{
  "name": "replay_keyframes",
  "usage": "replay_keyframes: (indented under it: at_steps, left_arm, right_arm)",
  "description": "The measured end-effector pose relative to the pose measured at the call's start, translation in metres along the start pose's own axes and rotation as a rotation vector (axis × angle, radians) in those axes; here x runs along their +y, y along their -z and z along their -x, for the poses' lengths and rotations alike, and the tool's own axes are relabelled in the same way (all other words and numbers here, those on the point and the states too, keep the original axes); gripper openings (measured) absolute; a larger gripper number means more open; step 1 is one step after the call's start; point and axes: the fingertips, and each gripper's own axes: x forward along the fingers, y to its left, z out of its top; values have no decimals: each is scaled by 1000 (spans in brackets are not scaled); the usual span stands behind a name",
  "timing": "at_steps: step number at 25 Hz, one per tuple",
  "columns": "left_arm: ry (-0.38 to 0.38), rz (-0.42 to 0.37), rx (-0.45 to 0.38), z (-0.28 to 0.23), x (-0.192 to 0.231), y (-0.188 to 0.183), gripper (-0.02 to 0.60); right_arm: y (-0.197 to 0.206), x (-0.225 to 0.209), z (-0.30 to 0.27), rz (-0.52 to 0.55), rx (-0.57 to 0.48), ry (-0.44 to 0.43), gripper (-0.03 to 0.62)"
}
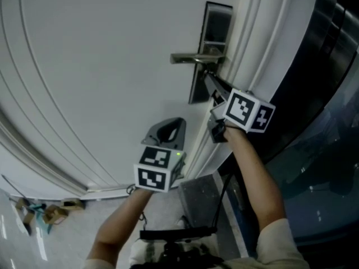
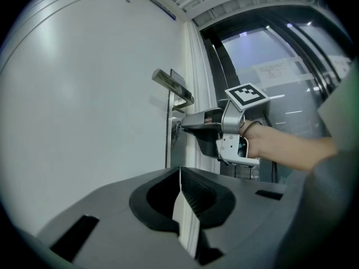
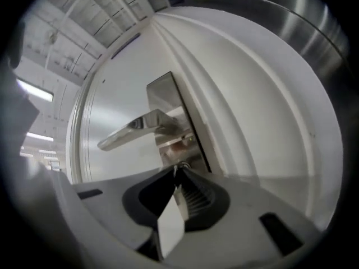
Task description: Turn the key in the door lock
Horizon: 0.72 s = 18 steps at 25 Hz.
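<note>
A steel lock plate [image 1: 212, 38] with a lever handle [image 1: 193, 58] sits on the white door [image 1: 101, 66]. My right gripper [image 1: 208, 78] points level at the plate just below the handle. In the right gripper view its jaws [image 3: 176, 170] are nearly together, and the small key [image 3: 180, 165] is pinched at their tips in the lock. The key is mostly hidden. My left gripper [image 1: 177, 122] hangs lower and to the left, back from the door. Its jaws [image 2: 180, 175] are shut with nothing between them. The left gripper view shows the right gripper [image 2: 180, 126] against the lock.
The white door frame [image 1: 252, 49] runs beside the lock, with a dark glass panel [image 1: 325, 94] to its right. A grey mat [image 1: 199, 198] lies at the door's foot. Small litter [image 1: 45, 212] lies on the floor at lower left.
</note>
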Motion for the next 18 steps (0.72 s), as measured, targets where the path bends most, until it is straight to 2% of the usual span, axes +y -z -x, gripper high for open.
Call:
replay_keyframes:
  at_steps: [15,18]
  left_arm:
    - [-1,2,0,1,0,2,18]
    - [0,4,1,-1,-1,3,18]
  right_arm:
    - [3,-6,1,-715,-69,-173,59]
    - [3,-8,0,-789,-81,-196,64]
